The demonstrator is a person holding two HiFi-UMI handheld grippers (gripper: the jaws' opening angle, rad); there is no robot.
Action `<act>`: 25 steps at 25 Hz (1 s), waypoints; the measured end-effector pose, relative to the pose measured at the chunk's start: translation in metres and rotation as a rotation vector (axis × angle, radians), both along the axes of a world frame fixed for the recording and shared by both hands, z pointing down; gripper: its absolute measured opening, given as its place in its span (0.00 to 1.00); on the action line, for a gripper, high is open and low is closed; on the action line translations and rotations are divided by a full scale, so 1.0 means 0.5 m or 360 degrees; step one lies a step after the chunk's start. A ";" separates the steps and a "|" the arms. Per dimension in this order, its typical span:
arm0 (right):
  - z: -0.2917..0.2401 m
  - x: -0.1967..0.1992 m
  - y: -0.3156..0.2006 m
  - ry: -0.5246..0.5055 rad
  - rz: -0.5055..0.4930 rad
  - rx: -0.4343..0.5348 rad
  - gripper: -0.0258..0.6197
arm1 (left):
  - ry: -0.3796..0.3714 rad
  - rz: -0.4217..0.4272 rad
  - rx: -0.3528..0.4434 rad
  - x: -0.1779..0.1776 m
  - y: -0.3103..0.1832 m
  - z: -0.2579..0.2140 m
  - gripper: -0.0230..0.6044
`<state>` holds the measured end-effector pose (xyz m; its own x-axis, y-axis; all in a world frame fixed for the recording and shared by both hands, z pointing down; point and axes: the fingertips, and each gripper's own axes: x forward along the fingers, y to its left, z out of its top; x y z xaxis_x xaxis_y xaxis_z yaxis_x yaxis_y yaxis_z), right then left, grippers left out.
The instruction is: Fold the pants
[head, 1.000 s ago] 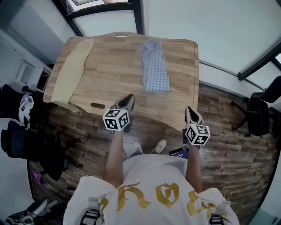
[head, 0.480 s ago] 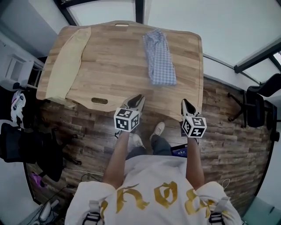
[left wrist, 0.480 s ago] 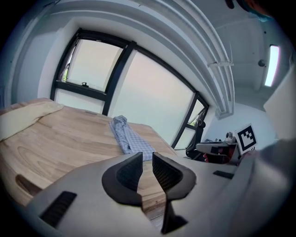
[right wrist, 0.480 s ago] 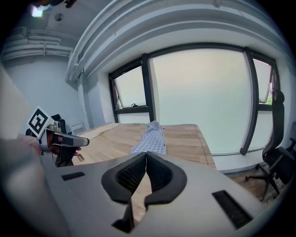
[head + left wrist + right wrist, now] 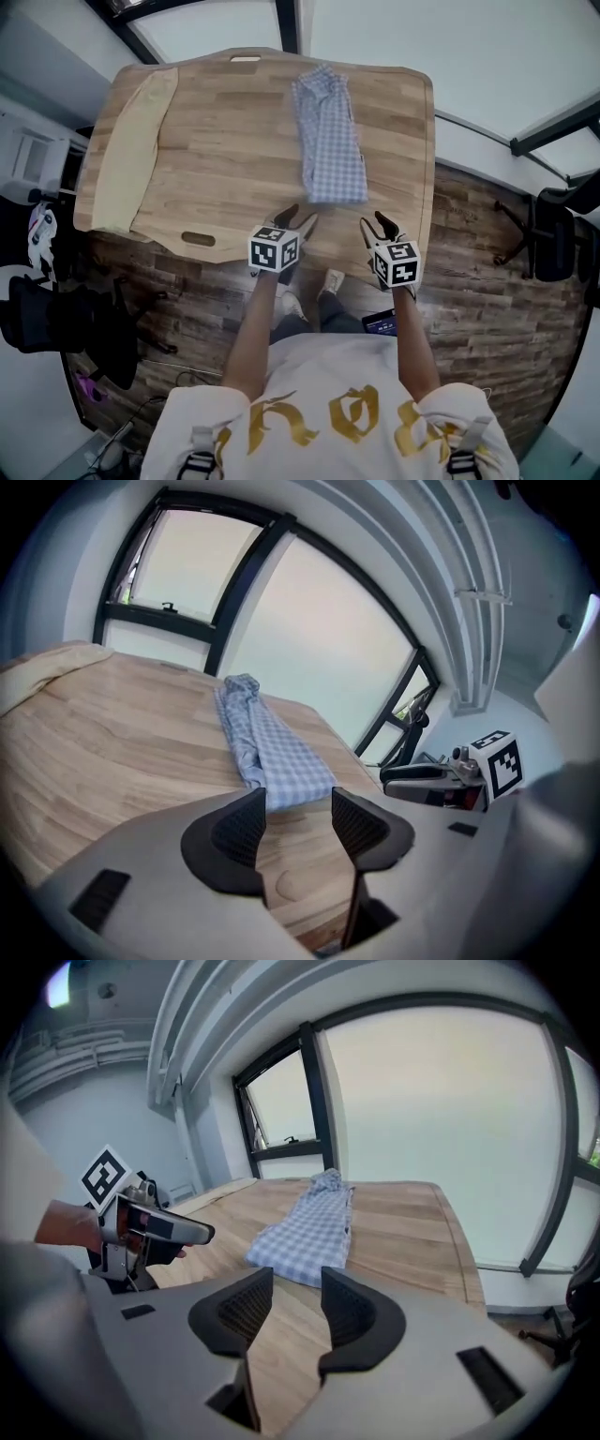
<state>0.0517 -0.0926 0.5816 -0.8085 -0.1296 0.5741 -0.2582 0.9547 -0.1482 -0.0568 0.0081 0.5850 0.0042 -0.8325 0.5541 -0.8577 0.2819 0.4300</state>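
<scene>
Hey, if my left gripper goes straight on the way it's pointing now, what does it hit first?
Probably the light wooden table, just short of the near end of the blue-and-white checked pants; depth is unclear. The left gripper has nothing between its jaws, which have just been opening.

- white shirt (image 5: pixel 328 370) on the person: big gold gothic-style lettering (image 5: pixel 309 417) across it, but I honestly can't make out the word
- left marker cube (image 5: pixel 274 249) and right marker cube (image 5: pixel 395 263): just black-and-white square code patterns, no letters or numbers
- nothing else readable
</scene>
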 end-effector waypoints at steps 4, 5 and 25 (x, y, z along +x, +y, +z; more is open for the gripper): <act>0.066 -0.042 -0.027 0.0088 -0.0130 -0.0050 0.39 | 0.0026 -0.0070 -0.0056 -0.017 -0.047 0.046 0.44; 0.079 -0.049 -0.035 0.0102 -0.0134 -0.0055 0.39 | 0.0028 -0.0067 -0.0080 -0.018 -0.054 0.057 0.44; 0.169 -0.122 -0.083 0.0224 -0.0206 -0.0160 0.17 | 0.0062 -0.0083 -0.0312 -0.030 -0.094 0.142 0.18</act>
<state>-0.0095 -0.1340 0.6660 -0.7258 0.0340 0.6871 -0.1590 0.9635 -0.2155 -0.0720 -0.0389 0.6559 -0.0115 -0.7083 0.7059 -0.8237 0.4069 0.3949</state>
